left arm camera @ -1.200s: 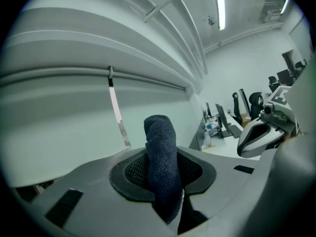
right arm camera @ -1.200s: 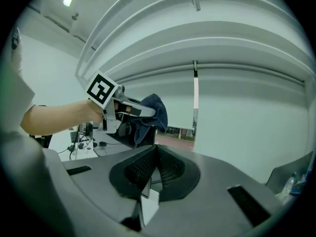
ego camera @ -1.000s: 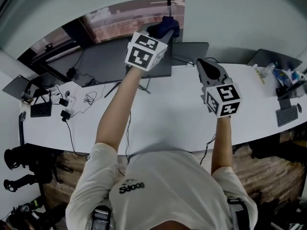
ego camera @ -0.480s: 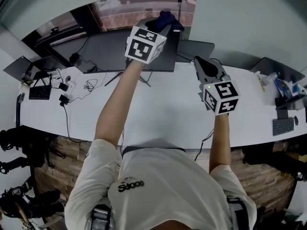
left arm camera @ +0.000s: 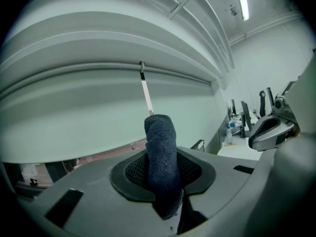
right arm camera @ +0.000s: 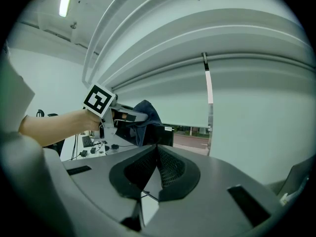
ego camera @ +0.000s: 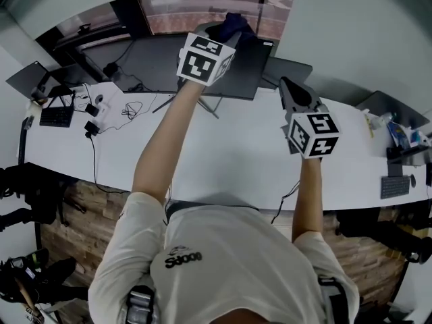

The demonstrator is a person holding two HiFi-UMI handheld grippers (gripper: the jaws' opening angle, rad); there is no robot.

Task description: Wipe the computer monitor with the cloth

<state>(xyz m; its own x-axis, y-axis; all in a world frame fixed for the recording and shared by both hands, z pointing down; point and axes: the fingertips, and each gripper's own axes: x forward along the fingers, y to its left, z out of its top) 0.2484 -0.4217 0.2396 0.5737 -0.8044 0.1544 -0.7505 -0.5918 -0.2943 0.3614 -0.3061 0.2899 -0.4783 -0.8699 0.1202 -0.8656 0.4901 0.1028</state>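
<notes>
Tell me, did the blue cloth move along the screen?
Yes. The cloth, held by the left gripper, slid left along the monitor's top edge, away from its right corner.

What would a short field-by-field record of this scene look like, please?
Left tongs: shut on a dark blue cloth
Cloth position: up at the top edge of the monitor; contact unclear
Right tongs: together, empty, held over the desk
Monitor state: dark screen, standing at the back of the desk
</notes>
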